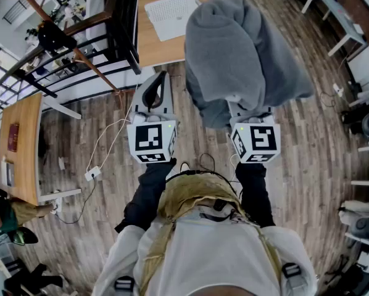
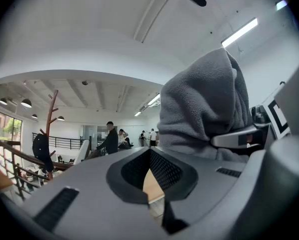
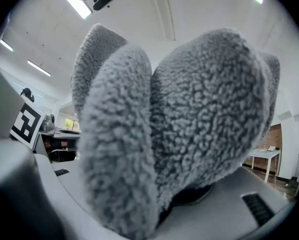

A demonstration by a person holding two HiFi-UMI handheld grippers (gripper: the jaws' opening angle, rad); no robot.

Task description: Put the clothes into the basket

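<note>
**Head view.** The right gripper (image 1: 248, 112) has its jaws partly closed on a grey fleece garment (image 1: 237, 48). The garment bunches over the jaw tips, hiding them, and hangs down on both sides. It is held up in the air above the wooden floor (image 1: 308, 159). The left gripper (image 1: 153, 94) is just beside it, with its jaws brought together and nothing between them. Each gripper shows its marker cube (image 1: 151, 140) toward the camera. Beyond the garment, a white gridded object (image 1: 170, 15) lies on a wooden table (image 1: 149, 42); it cannot be told whether this is the basket.

**Left gripper view.** The left gripper (image 2: 152, 171) is empty. Its dark pads meet around a small diamond-shaped hollow, through which only wood shows. The garment (image 2: 204, 104) rises to the right, and a grey finger (image 2: 238, 136) of the right gripper presses into its lower edge.

**Right gripper view.** Thick folds of the garment (image 3: 189, 109) fill the frame. They are pinched between the jaws of the right gripper (image 3: 197, 195) and bulge out above them. The ceiling is visible behind.
</note>
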